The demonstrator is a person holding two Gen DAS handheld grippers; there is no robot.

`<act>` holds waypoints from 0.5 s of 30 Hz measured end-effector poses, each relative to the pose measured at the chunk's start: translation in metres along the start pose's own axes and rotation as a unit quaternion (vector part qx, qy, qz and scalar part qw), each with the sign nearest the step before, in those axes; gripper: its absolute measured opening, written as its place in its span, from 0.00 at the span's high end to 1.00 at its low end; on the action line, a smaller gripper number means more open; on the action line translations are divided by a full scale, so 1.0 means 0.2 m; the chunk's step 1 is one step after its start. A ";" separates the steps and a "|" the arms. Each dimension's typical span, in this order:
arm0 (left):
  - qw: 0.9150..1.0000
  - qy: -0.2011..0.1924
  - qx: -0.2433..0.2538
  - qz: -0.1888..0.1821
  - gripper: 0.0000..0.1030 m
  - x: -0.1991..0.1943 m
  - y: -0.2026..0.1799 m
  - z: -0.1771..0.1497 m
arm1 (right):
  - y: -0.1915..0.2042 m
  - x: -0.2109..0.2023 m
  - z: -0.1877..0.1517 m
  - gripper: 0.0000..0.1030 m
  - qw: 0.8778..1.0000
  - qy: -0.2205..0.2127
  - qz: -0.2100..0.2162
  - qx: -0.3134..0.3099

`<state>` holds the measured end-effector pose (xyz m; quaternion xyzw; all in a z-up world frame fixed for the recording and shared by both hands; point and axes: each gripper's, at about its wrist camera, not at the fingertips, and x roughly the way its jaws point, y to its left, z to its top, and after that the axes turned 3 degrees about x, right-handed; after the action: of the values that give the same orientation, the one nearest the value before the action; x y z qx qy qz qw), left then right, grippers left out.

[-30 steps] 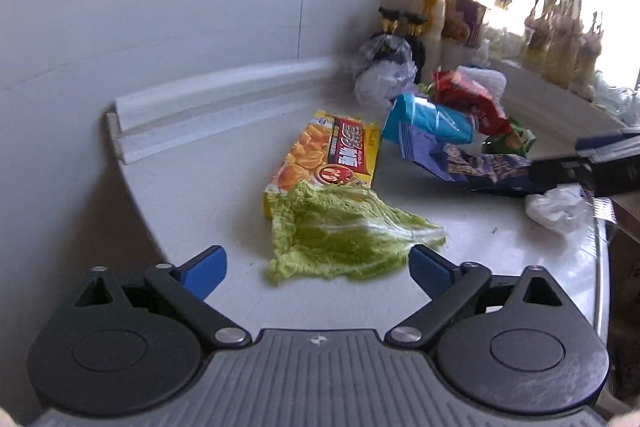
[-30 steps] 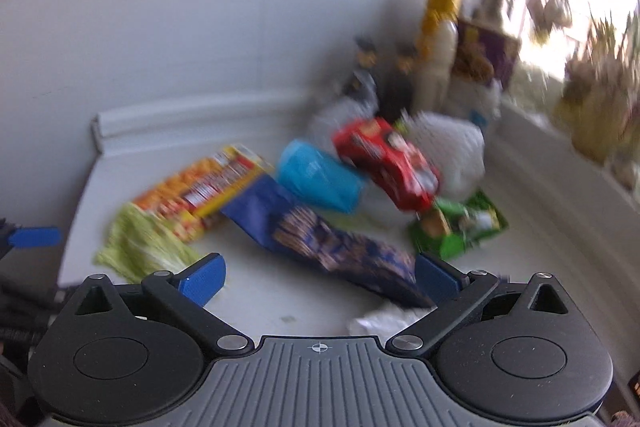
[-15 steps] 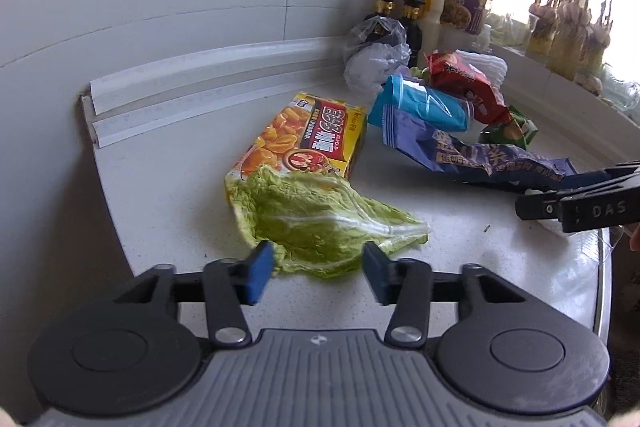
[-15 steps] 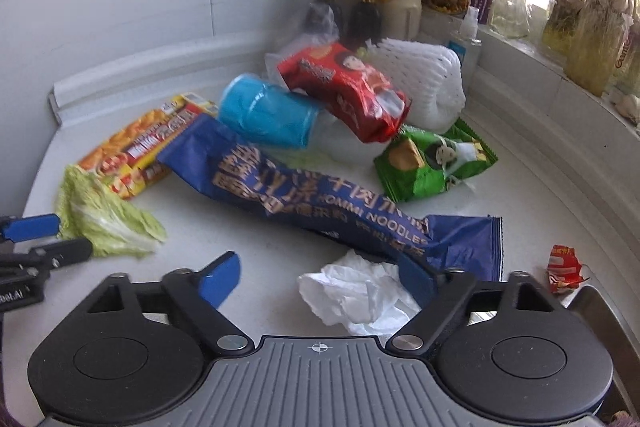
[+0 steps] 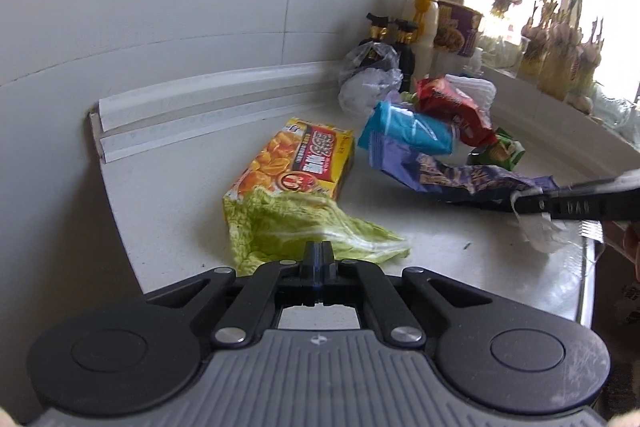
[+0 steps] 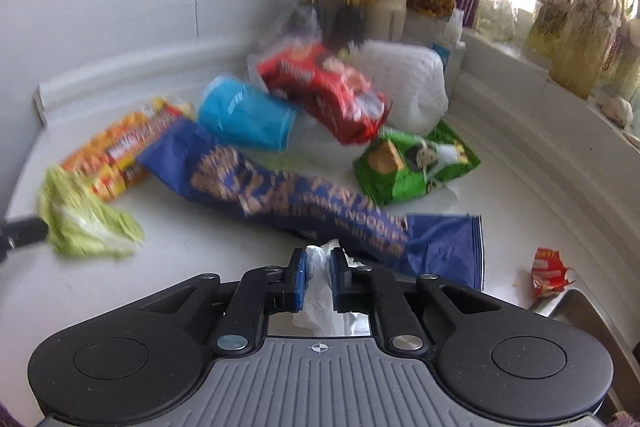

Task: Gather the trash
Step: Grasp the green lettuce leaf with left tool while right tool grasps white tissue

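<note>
Both claws just closed, left claw [image 5: 318,255] pinching cabbage leaf [image 5: 296,227], right claw [image 6: 319,277] gripping tissue [image 6: 320,291]

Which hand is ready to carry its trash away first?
Likely the right. The right gripper has just closed on the crumpled white tissue, clearly pinched between its blue pads. The left gripper has closed at the green cabbage leaf's edge, but its hold is unclear.

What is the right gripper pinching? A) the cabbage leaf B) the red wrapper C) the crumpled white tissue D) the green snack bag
C: the right gripper has its blue fingers squeezed on the crumpled white tissue, which bulges out between them.
</note>
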<state>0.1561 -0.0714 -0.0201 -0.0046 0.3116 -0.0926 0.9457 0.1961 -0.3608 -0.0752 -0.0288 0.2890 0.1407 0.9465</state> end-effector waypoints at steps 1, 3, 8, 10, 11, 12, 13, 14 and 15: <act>1.000 0.001 0.003 0.000 0.97 0.00 -0.01 0.00 | -0.01 -0.02 0.01 0.90 1.000 -0.009 0.004 0.005; 1.000 0.003 0.012 0.005 0.78 0.01 -0.03 0.01 | -0.01 -0.06 0.02 0.90 1.000 -0.022 0.003 0.009; 1.000 0.000 0.015 0.028 0.31 0.05 -0.07 0.01 | -0.02 -0.11 0.05 0.91 0.999 -0.042 0.011 0.018; 0.999 0.018 0.016 0.042 0.31 0.09 -0.09 0.01 | -0.02 -0.12 0.05 0.91 0.998 -0.048 0.027 0.025; 0.998 0.024 0.019 0.049 0.33 0.12 -0.10 0.01 | -0.02 -0.12 0.06 0.91 0.998 -0.051 0.034 0.027; 0.998 0.030 0.022 0.057 0.37 0.14 -0.11 0.01 | -0.02 -0.13 0.06 0.91 0.997 -0.054 0.038 0.029; 0.997 0.036 0.022 0.066 0.42 0.15 -0.12 0.00 | -0.02 -0.13 0.06 0.91 0.997 -0.057 0.041 0.032; 0.996 0.042 0.019 0.079 0.46 0.17 -0.13 0.00 | -0.02 -0.14 0.07 0.91 0.996 -0.061 0.046 0.037; 0.995 0.042 0.013 0.087 0.51 0.17 -0.13 -0.01 | -0.02 -0.15 0.07 0.90 0.996 -0.064 0.052 0.041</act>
<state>0.1778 -0.1020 -0.0404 0.0383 0.3487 -0.0142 0.9363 0.1810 -0.3708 -0.0468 0.0342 0.2339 0.1797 0.9549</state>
